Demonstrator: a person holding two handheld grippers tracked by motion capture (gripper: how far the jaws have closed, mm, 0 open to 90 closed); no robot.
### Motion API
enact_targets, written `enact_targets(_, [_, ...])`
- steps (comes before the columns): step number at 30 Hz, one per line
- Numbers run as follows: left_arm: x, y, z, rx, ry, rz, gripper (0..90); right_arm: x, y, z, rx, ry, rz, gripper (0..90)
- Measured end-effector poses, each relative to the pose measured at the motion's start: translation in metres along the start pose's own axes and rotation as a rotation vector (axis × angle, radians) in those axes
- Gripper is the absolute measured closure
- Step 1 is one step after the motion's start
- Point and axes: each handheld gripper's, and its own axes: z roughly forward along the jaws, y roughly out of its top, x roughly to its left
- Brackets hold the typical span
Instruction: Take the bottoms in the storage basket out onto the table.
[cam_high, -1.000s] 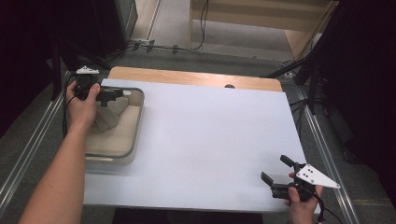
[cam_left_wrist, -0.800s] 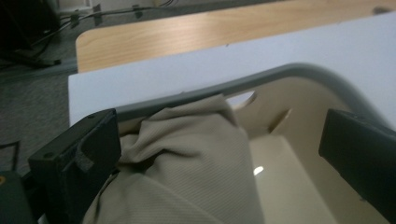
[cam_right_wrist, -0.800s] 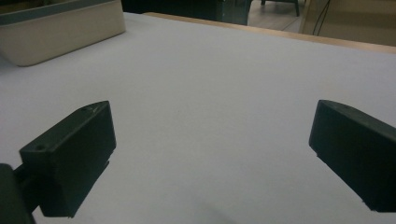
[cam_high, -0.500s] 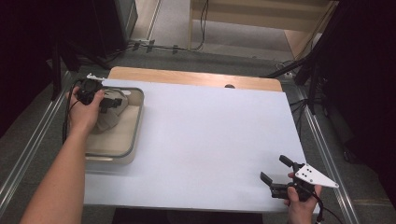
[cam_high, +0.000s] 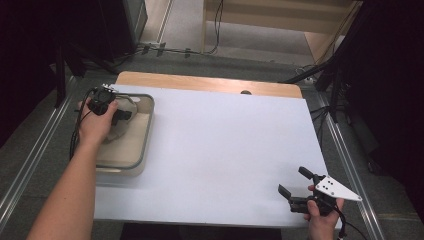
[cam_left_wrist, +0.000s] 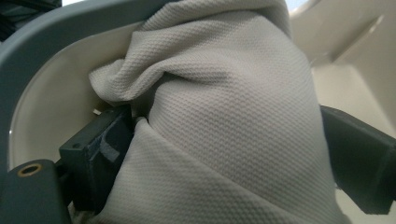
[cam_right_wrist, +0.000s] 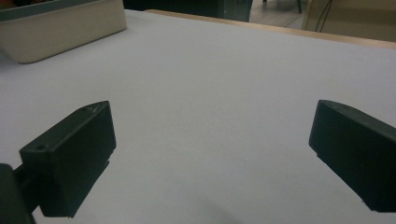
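Observation:
A beige textured cloth (cam_left_wrist: 224, 70) lies bunched in a shallow cream bin (cam_high: 146, 135) at the table's left. My left gripper (cam_high: 122, 116) reaches down into the bin. Its jaws have just been closing and still stand wide. The cloth fills the gap between them and touches both inner faces (cam_left_wrist: 224, 154). I cannot tell that the pads pinch it. At the front right corner of the white table top (cam_high: 225, 145), my right gripper (cam_high: 293, 180) rests low and open, with nothing between its fingers (cam_right_wrist: 212, 154).
The bin's grey rim (cam_left_wrist: 56, 32) curves close around the left gripper. The bin (cam_right_wrist: 60, 23) stands far off across the sheet from the right gripper. A wooden strip (cam_high: 210, 82) runs along the table's far edge. Metal rails (cam_high: 345, 150) flank both sides.
The left hand has sunk into the bin, down onto the cloth. The right gripper has not moved.

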Motion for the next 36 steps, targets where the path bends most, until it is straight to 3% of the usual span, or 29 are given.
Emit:
enact_targets(3, [-0.002, 0.000, 0.002, 0.013, 0.016, 0.020, 8.2, 0.000, 0.000, 0.000, 0.000, 0.000, 0.001, 0.0])
enact_targets(10, [-0.013, -0.004, 0.010, 0.087, 0.074, 0.136, 5.8, 0.001, 0.000, 0.000, 0.002, -0.001, -0.006, 0.0])
enact_targets(12, [-0.013, -0.006, 0.014, 0.121, 0.048, 0.118, 8.6, 0.001, 0.000, 0.000, 0.001, -0.002, -0.005, 0.0])
enact_targets(13, [-0.014, -0.007, 0.015, 0.127, 0.058, 0.126, 8.6, 0.001, 0.000, 0.000, 0.001, -0.002, -0.003, 0.0])
enact_targets(25, [-0.014, -0.006, 0.018, 0.130, 0.050, 0.106, 8.4, 0.001, -0.001, 0.002, 0.013, 0.001, -0.001, 0.0])
enact_targets(29, [-0.012, -0.006, 0.016, 0.127, 0.057, 0.056, 16.0, 0.001, -0.001, 0.002, 0.014, -0.001, -0.005, 0.0])
enact_targets(31, [-0.012, -0.007, 0.014, 0.120, 0.072, 0.051, 21.3, 0.001, -0.001, 0.002, 0.011, -0.002, -0.004, 0.0])
enact_targets(35, [-0.014, -0.007, 0.012, 0.118, 0.084, 0.083, 35.7, 0.000, -0.002, 0.002, 0.017, -0.001, 0.000, 0.0])
enact_targets(36, [-0.015, -0.006, 0.011, 0.122, 0.089, 0.090, 35.7, 0.000, -0.002, 0.002, 0.017, -0.001, 0.000, 0.0])
